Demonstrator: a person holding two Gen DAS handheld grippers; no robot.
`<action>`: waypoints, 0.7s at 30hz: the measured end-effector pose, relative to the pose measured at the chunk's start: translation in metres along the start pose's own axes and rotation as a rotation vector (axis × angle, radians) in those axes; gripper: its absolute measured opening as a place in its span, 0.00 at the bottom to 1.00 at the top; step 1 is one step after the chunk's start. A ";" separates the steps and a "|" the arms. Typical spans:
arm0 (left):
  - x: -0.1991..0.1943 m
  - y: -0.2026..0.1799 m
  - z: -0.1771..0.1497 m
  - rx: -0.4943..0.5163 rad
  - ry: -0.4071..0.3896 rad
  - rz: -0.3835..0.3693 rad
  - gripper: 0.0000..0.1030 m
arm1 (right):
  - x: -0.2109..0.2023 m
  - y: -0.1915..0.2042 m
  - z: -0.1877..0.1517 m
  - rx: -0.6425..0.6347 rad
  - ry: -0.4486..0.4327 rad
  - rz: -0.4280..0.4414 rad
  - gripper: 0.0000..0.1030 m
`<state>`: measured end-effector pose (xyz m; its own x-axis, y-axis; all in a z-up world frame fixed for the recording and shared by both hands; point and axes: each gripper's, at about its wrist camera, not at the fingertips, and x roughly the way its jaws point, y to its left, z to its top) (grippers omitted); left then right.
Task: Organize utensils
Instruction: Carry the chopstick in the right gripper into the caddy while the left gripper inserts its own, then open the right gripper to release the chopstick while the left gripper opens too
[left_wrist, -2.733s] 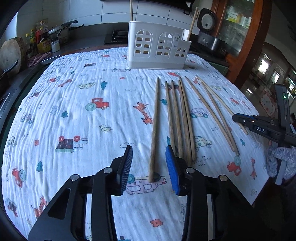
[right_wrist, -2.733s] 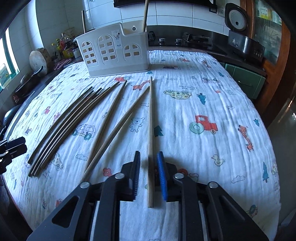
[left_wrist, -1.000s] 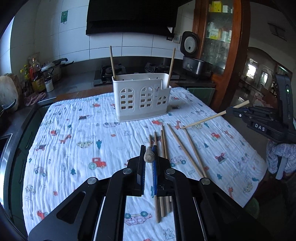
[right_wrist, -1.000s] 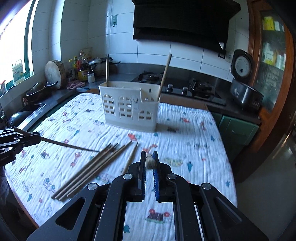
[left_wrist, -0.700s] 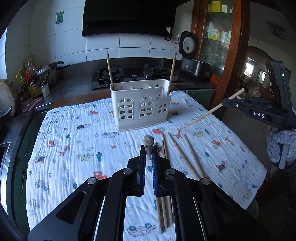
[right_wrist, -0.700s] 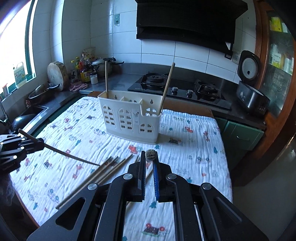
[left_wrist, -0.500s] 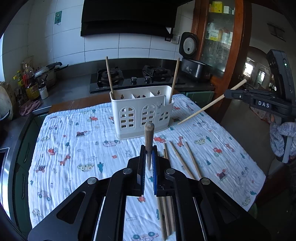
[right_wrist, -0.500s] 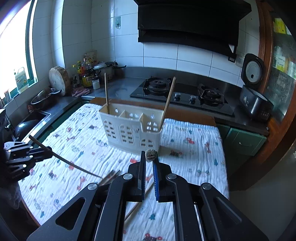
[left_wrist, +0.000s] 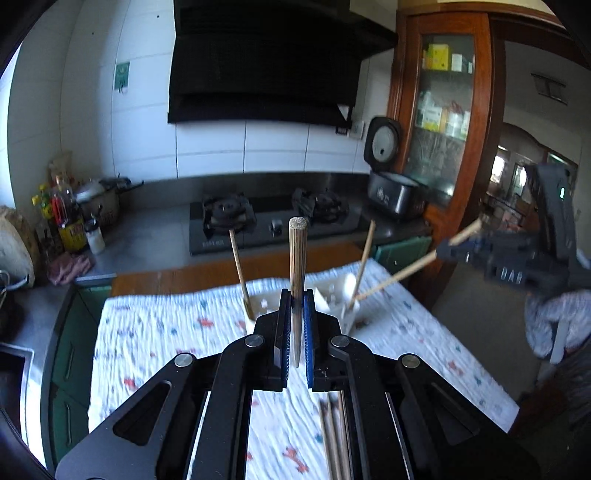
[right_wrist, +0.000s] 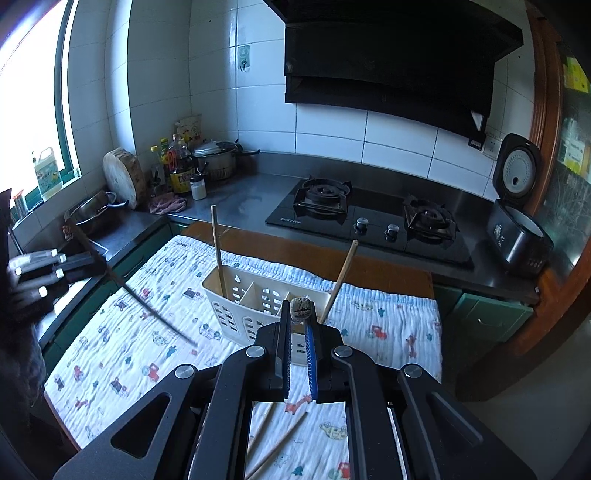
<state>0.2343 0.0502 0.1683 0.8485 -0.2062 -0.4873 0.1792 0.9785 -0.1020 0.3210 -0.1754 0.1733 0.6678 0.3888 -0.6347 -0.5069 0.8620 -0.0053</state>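
Observation:
My left gripper (left_wrist: 295, 297) is shut on a wooden chopstick (left_wrist: 297, 254) that sticks up between its blue pads. It hangs high over the patterned cloth, with the white holder (left_wrist: 346, 291) just beyond the fingertips and mostly hidden by them. My right gripper (right_wrist: 297, 320) is shut on another chopstick (right_wrist: 301, 308), seen end-on, just in front of the white holder (right_wrist: 236, 295). Two chopsticks (right_wrist: 218, 251) stand in the holder, one at each end. Several loose chopsticks (left_wrist: 334, 435) lie on the cloth below. Each view shows the other gripper (left_wrist: 509, 258) off to the side, holding its stick.
Behind the table runs a steel counter with a gas hob (right_wrist: 369, 218), a rice cooker (right_wrist: 517, 236), and bottles and a pot (right_wrist: 214, 162) at the left. A sink (right_wrist: 92, 218) is left of the table. The cloth-covered table (right_wrist: 399, 306) drops to the floor on the right.
Both grippers have risen with their chopsticks and moved toward the holder. The table now looks farther below, and the left chopstick stands more upright in its view.

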 end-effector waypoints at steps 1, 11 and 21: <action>0.001 0.001 0.008 -0.003 -0.011 0.002 0.05 | 0.005 0.000 0.003 -0.007 0.007 -0.007 0.07; 0.050 0.018 0.045 -0.036 -0.021 0.090 0.05 | 0.038 -0.003 0.007 -0.007 0.055 -0.006 0.07; 0.103 0.039 0.019 -0.086 0.078 0.108 0.05 | 0.073 -0.006 0.001 -0.006 0.116 -0.010 0.07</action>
<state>0.3380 0.0669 0.1304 0.8188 -0.1023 -0.5648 0.0426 0.9921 -0.1180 0.3731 -0.1523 0.1279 0.6055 0.3393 -0.7199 -0.5038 0.8637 -0.0167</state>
